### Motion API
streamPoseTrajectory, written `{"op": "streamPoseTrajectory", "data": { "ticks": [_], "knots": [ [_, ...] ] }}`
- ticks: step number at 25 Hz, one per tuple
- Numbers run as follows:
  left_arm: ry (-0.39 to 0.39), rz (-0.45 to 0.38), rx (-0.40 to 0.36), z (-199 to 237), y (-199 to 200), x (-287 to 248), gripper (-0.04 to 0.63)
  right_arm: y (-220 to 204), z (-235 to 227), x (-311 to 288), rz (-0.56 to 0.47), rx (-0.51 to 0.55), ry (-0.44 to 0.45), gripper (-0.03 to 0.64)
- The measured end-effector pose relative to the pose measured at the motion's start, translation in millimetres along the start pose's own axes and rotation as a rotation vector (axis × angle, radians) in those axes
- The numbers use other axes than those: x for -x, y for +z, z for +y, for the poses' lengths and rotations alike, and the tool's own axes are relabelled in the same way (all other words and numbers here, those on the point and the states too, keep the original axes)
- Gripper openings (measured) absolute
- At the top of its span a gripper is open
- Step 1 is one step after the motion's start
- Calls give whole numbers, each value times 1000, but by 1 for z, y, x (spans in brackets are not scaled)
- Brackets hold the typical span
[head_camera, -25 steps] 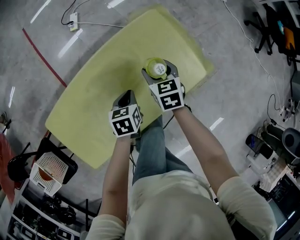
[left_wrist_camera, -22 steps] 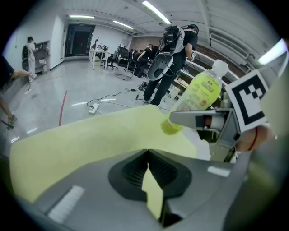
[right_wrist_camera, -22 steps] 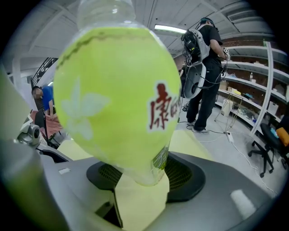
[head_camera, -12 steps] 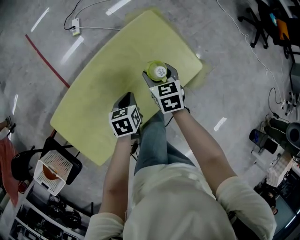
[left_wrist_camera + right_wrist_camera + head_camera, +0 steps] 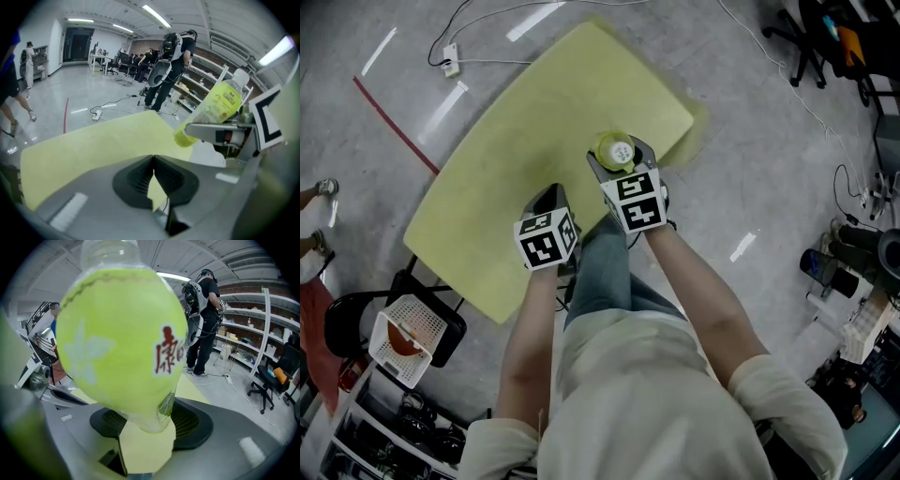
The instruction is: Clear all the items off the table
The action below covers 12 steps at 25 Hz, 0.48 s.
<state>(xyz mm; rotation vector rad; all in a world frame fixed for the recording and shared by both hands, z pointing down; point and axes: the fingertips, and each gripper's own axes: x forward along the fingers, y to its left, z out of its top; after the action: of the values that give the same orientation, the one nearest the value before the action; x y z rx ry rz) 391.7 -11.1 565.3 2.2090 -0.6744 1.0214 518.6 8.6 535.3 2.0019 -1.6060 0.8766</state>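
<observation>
My right gripper is shut on a clear bottle of yellow-green drink and holds it in the air above the near edge of the yellow-green table. In the right gripper view the bottle fills most of the picture, its lower part clamped between the black pads. My left gripper hangs beside it on the left, over the table's near edge, shut and empty. In the left gripper view its pads meet, and the bottle shows tilted at the upper right. I see nothing on the tabletop.
A white basket sits on a dark chair at the lower left, above racks of gear. A power strip with its cable and a red line lie on the floor beyond the table. Office chairs stand at upper right. A person with a backpack stands by shelves.
Both grippers have risen and drawn back toward the table's near edge, the right one carrying the bottle with it. The jaws of both look unchanged.
</observation>
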Motion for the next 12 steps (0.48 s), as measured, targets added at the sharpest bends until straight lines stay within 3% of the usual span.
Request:
{"op": "streamPoseTrajectory", "data": {
  "ticks": [12],
  "knots": [
    [-49, -9, -85, -34, -23, 51, 9, -21, 21, 78, -25, -5, -31, 278]
  ]
}}
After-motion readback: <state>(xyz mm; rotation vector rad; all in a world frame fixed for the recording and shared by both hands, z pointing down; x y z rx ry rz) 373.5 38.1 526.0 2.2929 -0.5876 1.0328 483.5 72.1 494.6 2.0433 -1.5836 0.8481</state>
